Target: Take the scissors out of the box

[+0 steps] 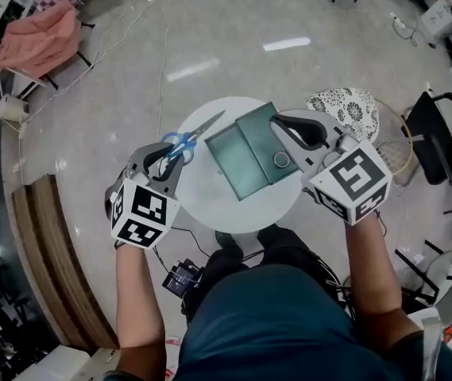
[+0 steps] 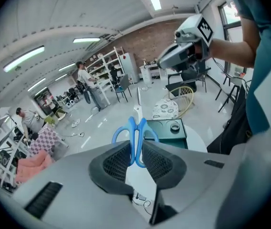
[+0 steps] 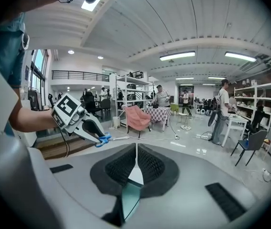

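Note:
My left gripper (image 1: 171, 151) is shut on the blue handles of the scissors (image 1: 187, 139), held in the air over the left side of the round white table (image 1: 210, 201). In the left gripper view the scissors (image 2: 136, 130) stand between the pads with the blades pointing away. The open green box (image 1: 245, 157) lies on the table with a small ring (image 1: 281, 159) inside. My right gripper (image 1: 280, 127) hovers above the box's right side with its jaws shut and nothing between them. In the right gripper view, my right gripper (image 3: 135, 162) is above the box (image 3: 130, 197), and the left gripper (image 3: 96, 138) carries the scissors (image 3: 105, 139).
A patterned round cushion (image 1: 353, 105) and a wire basket (image 1: 396, 145) stand right of the table, with black chairs (image 1: 440, 133) beyond. A pink cloth (image 1: 39, 42) hangs at far left. A wooden ledge (image 1: 51, 252) runs along the left. People stand by shelves (image 3: 223, 109).

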